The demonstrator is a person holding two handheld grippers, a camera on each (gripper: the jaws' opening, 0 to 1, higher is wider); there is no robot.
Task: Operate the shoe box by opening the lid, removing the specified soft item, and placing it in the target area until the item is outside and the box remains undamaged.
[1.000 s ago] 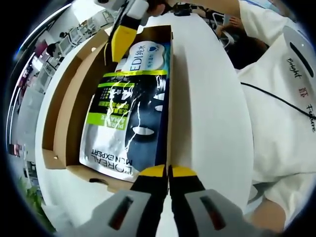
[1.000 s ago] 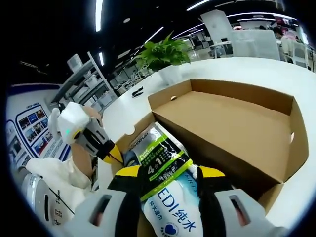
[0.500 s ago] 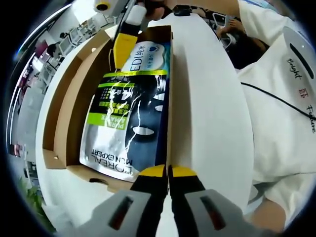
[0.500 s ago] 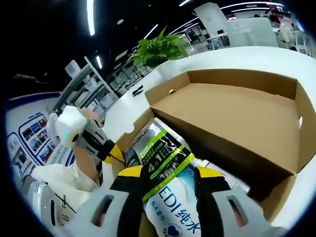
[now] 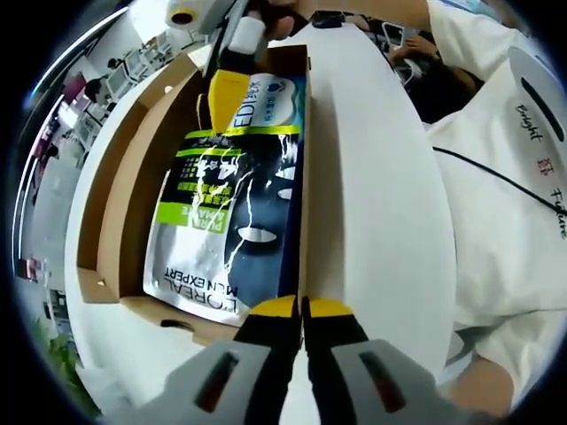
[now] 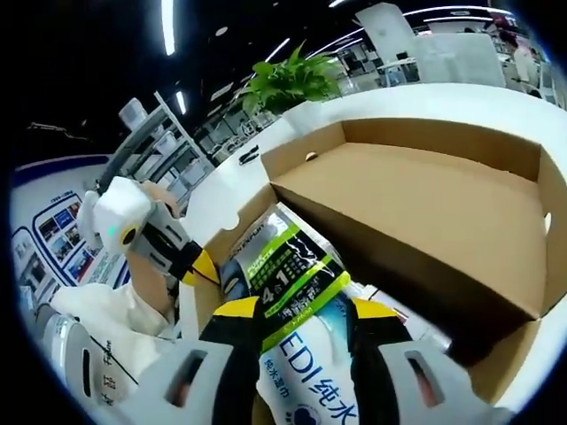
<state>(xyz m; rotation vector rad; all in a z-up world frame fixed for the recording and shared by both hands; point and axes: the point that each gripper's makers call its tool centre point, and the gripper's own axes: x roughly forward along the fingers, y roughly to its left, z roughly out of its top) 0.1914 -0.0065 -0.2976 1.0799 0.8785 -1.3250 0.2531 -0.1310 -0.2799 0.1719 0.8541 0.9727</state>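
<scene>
Box sits open on the white bench, with the pouch lying inside. Your right gripper has its jaws spread around the pouch's end — your left gripper is closed tight on the box's near wall.

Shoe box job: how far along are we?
Done: the shoe box lid is open and folded back. In hand: the right gripper has its jaws either side of the soft pouch, which lies inside the box; the left gripper, shut, pinches the box wall. Left: lifting the pouch out and placing it on the white table.
</scene>
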